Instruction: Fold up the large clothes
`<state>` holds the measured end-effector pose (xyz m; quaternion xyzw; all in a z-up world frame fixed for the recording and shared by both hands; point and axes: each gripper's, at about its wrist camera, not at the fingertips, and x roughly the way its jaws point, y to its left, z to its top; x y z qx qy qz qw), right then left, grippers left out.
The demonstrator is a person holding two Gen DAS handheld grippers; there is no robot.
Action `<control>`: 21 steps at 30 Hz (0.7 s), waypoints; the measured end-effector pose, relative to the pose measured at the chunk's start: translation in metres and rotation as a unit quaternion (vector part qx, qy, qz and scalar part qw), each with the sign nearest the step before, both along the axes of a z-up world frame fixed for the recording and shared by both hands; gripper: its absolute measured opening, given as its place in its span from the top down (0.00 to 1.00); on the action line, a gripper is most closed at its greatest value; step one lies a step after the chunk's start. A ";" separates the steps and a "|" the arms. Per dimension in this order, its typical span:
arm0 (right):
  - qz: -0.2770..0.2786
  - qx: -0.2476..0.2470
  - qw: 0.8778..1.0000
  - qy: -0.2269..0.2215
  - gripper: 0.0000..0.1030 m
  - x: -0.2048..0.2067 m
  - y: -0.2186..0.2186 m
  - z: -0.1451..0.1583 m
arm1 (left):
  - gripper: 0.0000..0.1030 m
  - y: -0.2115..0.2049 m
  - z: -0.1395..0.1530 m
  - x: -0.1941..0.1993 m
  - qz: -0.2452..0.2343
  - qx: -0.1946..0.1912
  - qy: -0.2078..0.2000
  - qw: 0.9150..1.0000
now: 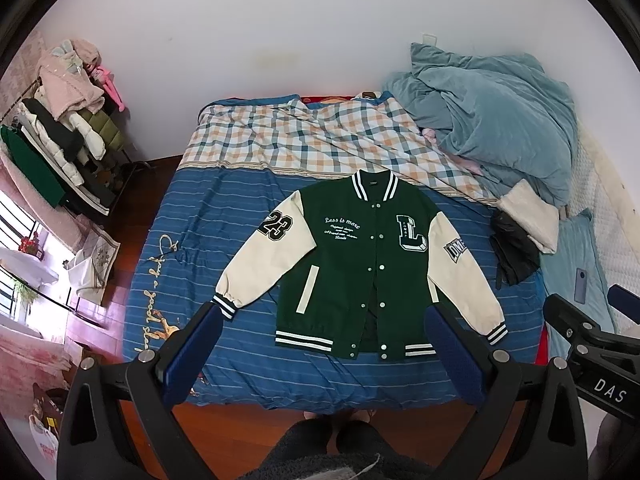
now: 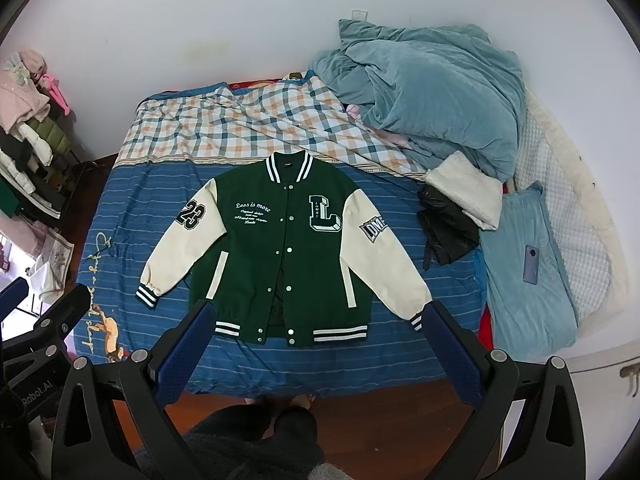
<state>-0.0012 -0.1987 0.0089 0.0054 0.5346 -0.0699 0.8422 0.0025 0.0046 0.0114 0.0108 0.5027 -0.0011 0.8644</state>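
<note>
A green varsity jacket (image 1: 360, 264) with cream sleeves lies flat, front up and snapped shut, on the blue striped bed sheet (image 1: 192, 280); both sleeves are spread out to the sides. It also shows in the right wrist view (image 2: 280, 248). My left gripper (image 1: 324, 320) is open and empty, held high above the jacket's hem at the foot of the bed. My right gripper (image 2: 320, 316) is open and empty too, also above the hem. The right gripper's body (image 1: 592, 344) shows at the right edge of the left wrist view.
A heap of blue-grey duvet (image 2: 432, 92) and a plaid cover (image 2: 240, 120) lie at the bed's far end. A black garment (image 2: 448, 224), a white towel (image 2: 468, 192) and a phone (image 2: 532, 264) lie right of the jacket. A loaded clothes rack (image 1: 68, 128) stands at left.
</note>
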 end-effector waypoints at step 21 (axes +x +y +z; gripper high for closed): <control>-0.001 0.004 1.000 -0.001 0.00 -0.001 -0.001 0.004 | 0.00 0.001 0.002 0.000 0.000 0.002 -0.004 1.000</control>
